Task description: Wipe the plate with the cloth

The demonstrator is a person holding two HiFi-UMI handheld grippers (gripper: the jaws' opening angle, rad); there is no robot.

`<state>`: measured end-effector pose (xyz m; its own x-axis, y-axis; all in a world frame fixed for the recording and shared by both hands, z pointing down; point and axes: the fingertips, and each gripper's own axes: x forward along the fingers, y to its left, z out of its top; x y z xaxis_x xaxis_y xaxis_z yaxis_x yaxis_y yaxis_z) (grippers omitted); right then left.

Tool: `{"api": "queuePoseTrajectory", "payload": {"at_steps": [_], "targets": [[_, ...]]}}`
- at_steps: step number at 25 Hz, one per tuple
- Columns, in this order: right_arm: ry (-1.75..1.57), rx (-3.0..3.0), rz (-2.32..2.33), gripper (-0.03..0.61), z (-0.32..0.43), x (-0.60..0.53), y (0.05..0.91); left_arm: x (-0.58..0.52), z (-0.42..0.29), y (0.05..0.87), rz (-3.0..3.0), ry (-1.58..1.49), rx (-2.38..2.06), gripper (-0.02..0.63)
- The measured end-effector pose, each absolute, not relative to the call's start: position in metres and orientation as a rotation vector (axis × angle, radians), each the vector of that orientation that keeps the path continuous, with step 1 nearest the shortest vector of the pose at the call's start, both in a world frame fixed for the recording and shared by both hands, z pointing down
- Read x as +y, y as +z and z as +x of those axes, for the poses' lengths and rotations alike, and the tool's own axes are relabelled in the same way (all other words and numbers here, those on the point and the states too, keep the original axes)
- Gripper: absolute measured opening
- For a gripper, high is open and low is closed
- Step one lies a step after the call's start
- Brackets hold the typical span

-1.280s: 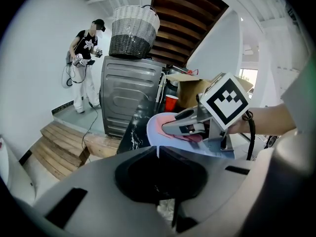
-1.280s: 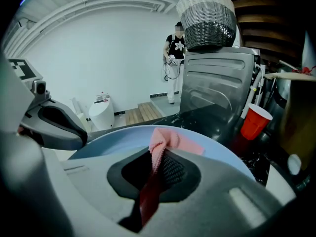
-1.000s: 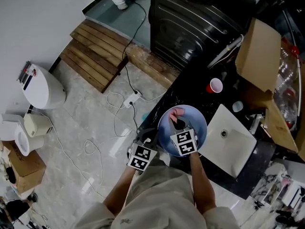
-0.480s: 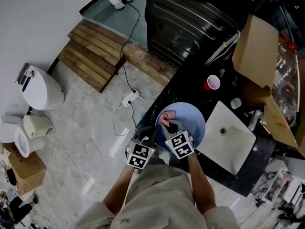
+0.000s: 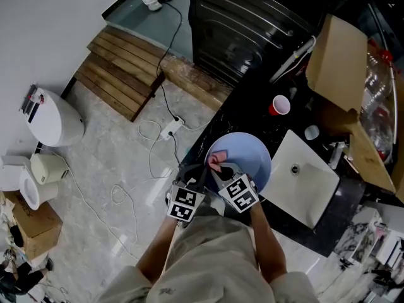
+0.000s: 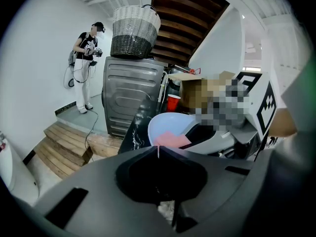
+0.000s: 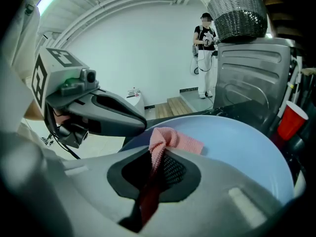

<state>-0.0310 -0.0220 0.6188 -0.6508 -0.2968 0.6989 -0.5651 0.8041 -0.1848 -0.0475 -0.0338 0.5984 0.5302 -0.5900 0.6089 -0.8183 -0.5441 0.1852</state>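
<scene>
A light blue plate is over the black counter's near edge, also seen in the left gripper view and the right gripper view. My left gripper is shut, its tips at the plate's left rim, which runs in behind the closed jaws. From the right gripper view it reaches in from the left. My right gripper is shut on a pink cloth, whose free end lies on the plate near the left rim.
A white sink lies right of the plate. A red cup and a cardboard box stand farther back. A dark appliance with a wicker basket is behind, and a person stands beyond. Cables cross the floor at left.
My right gripper has dragged the pink cloth leftward across the plate, from its middle toward the left rim. The left gripper has stayed at the rim.
</scene>
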Motion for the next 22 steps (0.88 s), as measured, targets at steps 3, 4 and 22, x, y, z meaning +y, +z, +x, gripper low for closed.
{"api": "queuePoseTrajectory", "payload": {"at_steps": [3, 4, 22], "targets": [[0.519, -2.302, 0.599, 0.021, -0.027, -0.015, 0.626, -0.034, -0.047, 0.599, 2.323, 0.679, -1.140, 0.005], [0.528, -2.301, 0.590, 0.021, -0.026, -0.013, 0.627, -0.034, -0.047, 0.599, 2.324, 0.680, -1.137, 0.005], [0.574, -2.267, 0.352, 0.021, -0.024, 0.021, 0.626, -0.044, -0.045, 0.607, 2.289, 0.703, -1.129, 0.121]]}}
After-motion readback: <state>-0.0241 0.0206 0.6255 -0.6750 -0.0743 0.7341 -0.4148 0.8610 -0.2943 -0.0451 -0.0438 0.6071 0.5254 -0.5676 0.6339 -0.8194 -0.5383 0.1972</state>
